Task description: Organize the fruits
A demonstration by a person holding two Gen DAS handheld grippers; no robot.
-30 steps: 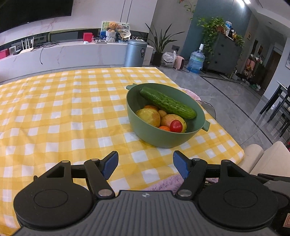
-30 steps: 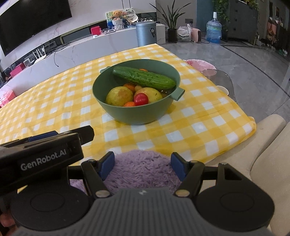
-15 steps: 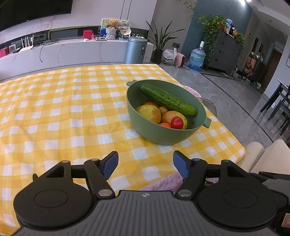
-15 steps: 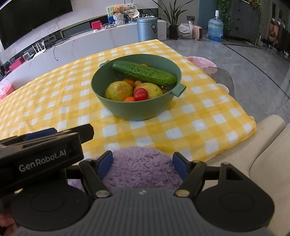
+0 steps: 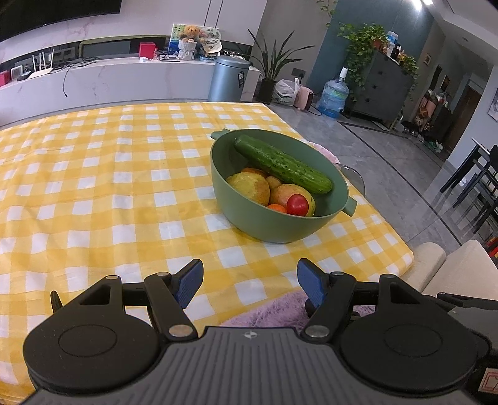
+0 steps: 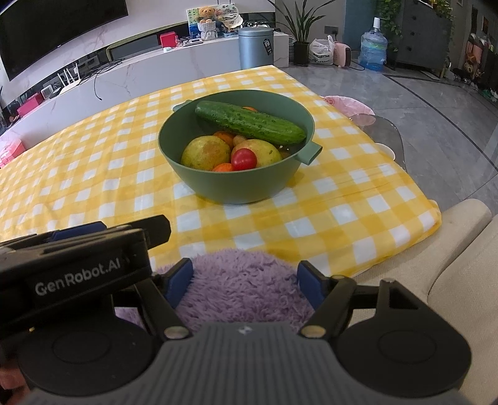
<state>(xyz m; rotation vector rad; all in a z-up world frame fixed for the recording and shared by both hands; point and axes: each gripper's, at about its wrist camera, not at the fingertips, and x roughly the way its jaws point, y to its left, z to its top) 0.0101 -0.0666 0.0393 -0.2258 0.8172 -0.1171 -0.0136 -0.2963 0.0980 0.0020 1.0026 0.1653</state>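
Eyeing the cucumber (image 6: 250, 122) topping the green bowl (image 6: 218, 187): firm, likely slick; I'm keeping both grippers (image 5: 249, 282) (image 6: 244, 283) wide, aiming mid-length.

Bare tablecloth (image 5: 93, 193) runs from both grippers up to the bowl (image 6: 236, 187) — nothing in between. The cucumber (image 6: 249, 123) lies across the top, covering the fruit behind it.

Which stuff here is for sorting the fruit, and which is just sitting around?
For the job: green bowl, cucumber, tomato, pear, both open grippers.
Just there: bin, water jug, teddy bear.
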